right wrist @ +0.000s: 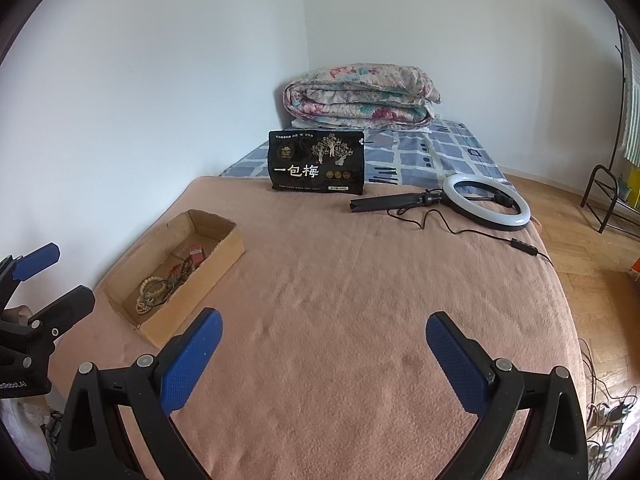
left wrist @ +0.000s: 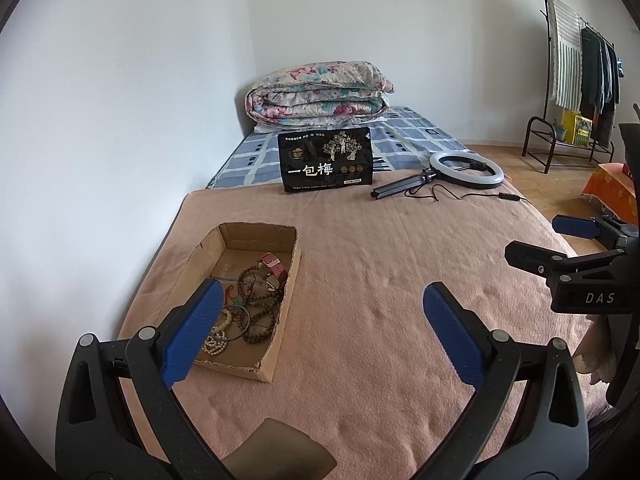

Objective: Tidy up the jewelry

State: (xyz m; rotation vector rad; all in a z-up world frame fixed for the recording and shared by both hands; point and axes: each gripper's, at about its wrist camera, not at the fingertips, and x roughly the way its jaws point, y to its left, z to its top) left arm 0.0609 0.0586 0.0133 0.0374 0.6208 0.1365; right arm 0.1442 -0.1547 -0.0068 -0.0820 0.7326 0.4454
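In the left wrist view, the left gripper is seen with its jaws spread wide apart, nothing held between them, above the pink blanket. Its left blue pad partly hides the near left part of the cardboard box, which lies at the left on the blanket. Inside the box the jewelry is gathered: brown bead strings, pale bead bracelets, a dark bangle and a pink-strapped watch; the smaller pieces behind the pad are hard to make out. At the right edge the right gripper is cut off, its jaws apart; "DAS" is read on its body. Farther off, a black pouch stands printed with "一包梅", and a ring light lies to its right.

In the right wrist view, the right gripper is shown with jaws wide apart and empty over the blanket. The box is seen at the left with the jewelry inside, partly hidden by its near wall. The left gripper is cut off at the left edge, jaws parted. The pouch again reads "一包梅"; its small print is illegible.
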